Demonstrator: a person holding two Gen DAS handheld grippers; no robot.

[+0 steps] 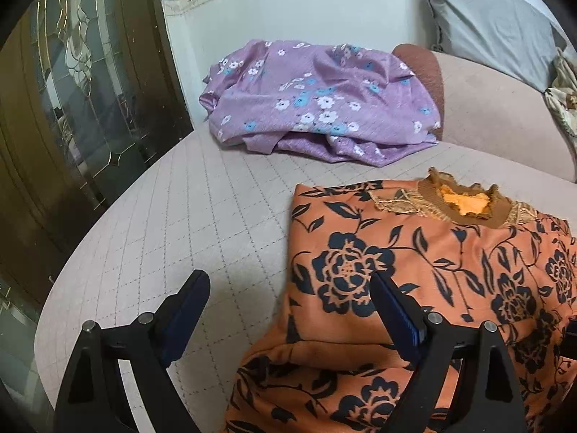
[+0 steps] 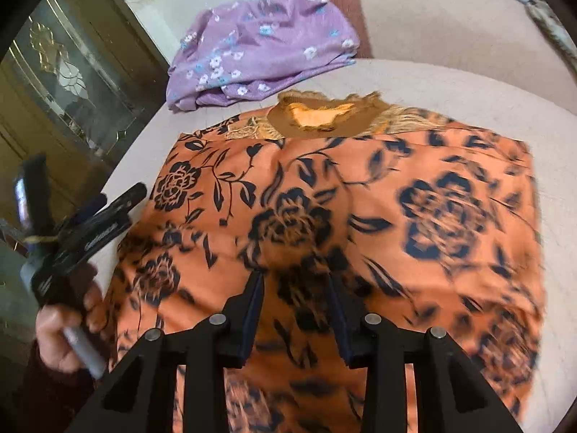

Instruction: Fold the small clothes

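Folding orange floral top [image 1: 414, 252] on quilted sofa seat [image 1: 180, 216]; sides turned in, collar far. Left tongs [image 1: 288, 299] wide, empty, at left edge. Right tongs [image 2: 294, 288] narrow, closing over mid-cloth; grip unclear. Next, probably: hem brought toward collar.

A dark wooden cabinet [image 1: 72, 115] with patterned glass doors stands left of the quilted sofa seat [image 1: 180, 223], a grey cushion [image 1: 487, 18] propped against the tiled wall [image 1: 306, 11].
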